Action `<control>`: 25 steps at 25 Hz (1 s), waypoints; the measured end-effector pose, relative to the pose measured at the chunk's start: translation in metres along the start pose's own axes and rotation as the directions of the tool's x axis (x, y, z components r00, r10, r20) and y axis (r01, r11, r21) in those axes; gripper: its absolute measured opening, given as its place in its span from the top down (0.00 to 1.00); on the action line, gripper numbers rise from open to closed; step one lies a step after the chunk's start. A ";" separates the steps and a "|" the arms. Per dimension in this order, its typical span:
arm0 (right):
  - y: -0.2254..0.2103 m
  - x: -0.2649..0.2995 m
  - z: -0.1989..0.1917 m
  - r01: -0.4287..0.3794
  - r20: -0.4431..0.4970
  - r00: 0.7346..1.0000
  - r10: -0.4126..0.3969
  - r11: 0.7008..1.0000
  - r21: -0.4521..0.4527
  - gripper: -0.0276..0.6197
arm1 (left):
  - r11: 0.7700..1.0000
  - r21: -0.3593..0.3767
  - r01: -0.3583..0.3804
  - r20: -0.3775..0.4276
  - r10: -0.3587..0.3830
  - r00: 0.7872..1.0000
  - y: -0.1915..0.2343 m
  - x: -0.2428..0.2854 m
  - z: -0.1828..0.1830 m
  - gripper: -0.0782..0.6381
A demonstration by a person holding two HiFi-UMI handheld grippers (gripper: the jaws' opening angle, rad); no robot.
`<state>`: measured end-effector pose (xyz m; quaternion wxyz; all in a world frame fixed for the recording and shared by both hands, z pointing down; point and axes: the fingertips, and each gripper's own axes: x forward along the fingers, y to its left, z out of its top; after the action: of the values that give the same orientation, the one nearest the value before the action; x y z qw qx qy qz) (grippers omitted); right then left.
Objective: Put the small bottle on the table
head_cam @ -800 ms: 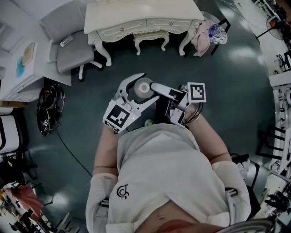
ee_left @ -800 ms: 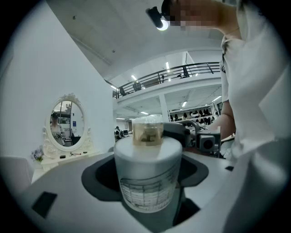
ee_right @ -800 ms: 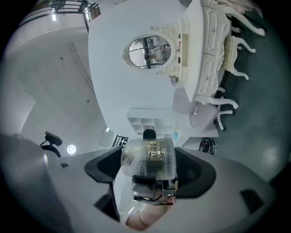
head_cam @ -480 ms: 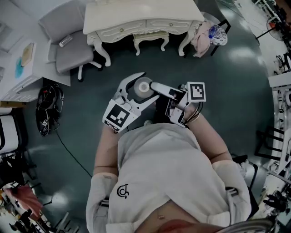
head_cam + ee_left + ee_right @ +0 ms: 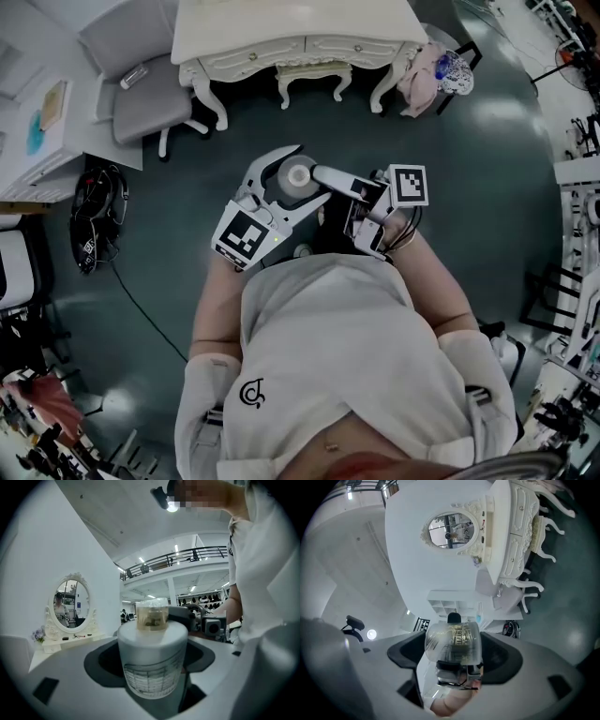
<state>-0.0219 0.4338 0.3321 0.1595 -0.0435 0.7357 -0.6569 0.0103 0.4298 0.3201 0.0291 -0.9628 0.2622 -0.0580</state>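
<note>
Holding the small bottle (image 5: 298,176) up in the air, the person stands well apart from the white surface (image 5: 300,23). The left gripper (image 5: 152,644) and the right gripper (image 5: 453,644) both have their jaws wide, and both seem to press on the bottle. Picking it up looks done. Bringing it to the surface and setting it down there is left.

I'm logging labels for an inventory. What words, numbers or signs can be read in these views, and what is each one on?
No word or number reads clearly in any view.
small bottle: a printed table of fine lines, too blurred to read.
white shirt: a dark curled emblem, perhaps a "C", with no words.
left marker cube and right marker cube: black-and-white square patterns, not text.
</note>
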 end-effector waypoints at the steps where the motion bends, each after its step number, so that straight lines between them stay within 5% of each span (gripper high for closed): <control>1: -0.001 0.000 -0.002 -0.002 -0.009 1.000 0.002 1.000 0.004 0.39 | 1.000 -0.001 -0.002 -0.005 0.002 1.000 -0.001 -0.001 -0.002 0.40; 10: -0.023 0.001 0.093 -0.026 -0.060 0.998 0.030 0.998 0.055 0.39 | 0.998 -0.017 -0.058 -0.059 0.057 0.997 0.068 0.069 -0.016 0.40; 25: -0.031 -0.009 0.325 -0.041 -0.176 0.983 0.048 0.998 0.044 0.39 | 0.983 0.002 -0.186 -0.055 0.186 0.981 0.223 0.245 -0.001 0.40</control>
<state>0.0768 0.1228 0.3358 0.1091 0.0346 0.7344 -0.6689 0.1079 0.1129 0.3259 0.0257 -0.9322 0.3518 -0.0809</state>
